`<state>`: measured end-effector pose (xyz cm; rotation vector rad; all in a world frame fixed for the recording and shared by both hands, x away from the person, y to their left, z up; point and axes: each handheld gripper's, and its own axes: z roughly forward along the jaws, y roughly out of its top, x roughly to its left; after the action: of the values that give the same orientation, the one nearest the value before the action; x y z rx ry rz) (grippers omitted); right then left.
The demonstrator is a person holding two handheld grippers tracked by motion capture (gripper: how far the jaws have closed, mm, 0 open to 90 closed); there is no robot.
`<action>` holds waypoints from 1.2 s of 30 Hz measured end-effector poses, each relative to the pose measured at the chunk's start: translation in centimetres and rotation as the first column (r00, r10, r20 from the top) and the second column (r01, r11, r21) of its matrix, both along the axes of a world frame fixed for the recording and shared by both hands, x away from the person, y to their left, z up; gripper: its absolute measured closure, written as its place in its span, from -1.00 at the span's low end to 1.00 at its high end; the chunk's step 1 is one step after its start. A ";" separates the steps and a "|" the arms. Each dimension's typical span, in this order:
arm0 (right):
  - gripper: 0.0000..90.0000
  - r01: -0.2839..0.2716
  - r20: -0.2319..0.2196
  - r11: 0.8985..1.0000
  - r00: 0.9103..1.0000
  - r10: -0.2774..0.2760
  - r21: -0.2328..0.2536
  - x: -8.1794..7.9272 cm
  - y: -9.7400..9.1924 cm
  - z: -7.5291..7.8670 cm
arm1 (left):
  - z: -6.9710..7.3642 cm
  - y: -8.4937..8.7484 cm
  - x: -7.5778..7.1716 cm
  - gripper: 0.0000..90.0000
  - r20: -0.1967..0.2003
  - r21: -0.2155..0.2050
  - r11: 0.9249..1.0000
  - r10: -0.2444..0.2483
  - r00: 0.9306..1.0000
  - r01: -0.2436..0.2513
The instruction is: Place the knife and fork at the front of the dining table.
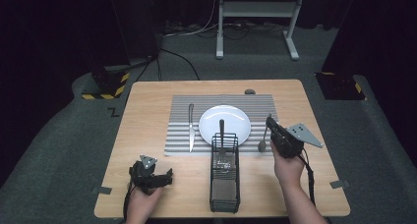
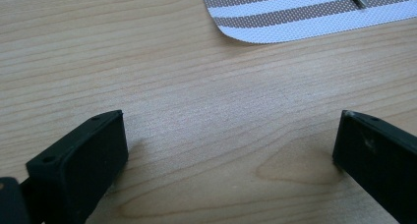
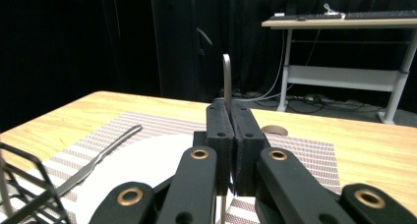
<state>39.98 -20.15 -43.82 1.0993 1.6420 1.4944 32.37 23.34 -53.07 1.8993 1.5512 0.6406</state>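
Your right claw (image 3: 230, 150) is clamped on the spoon (image 1: 264, 135). In the right gripper view the jaws stand pressed together with the thin metal handle pinched between them and its end sticking up above the tips. In the high view the spoon hangs off the claw with its bowl low over the striped placemat (image 1: 179, 130), just right of the white plate (image 1: 236, 117).

Handling, as I judge it: light, rigid steel, smooth and slippery. It won't bend or break, but a narrow handle can pivot in flat pads, so the bowl end may swing. You're gripping part-way along the handle with the bowl hanging below, so expect some rotation if you move fast. Keep the squeeze on and set the bowl down first.

Your left claw (image 2: 228, 150) has its jaws wide apart with nothing between them, low over bare worktop (image 2: 196, 101), near the mat's rounded corner.

For context: the knife (image 1: 191, 126) lies on the mat left of the plate, and the black wire caddy (image 1: 225, 177) sits at the near edge of the plate with a dark-handled utensil (image 1: 222, 130) standing in it.
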 end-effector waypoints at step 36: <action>0.95 -0.003 -0.104 0.999 0.995 0.007 0.045 7.5 1.2 -3.0 | 0.0 -0.1 -0.1 -0.99 0.001 -0.001 1.000 0.000 1.000 0.000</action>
<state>47.44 -18.90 -46.83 1.2170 1.6894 1.5064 32.29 23.28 -53.08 1.8978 1.5500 0.6404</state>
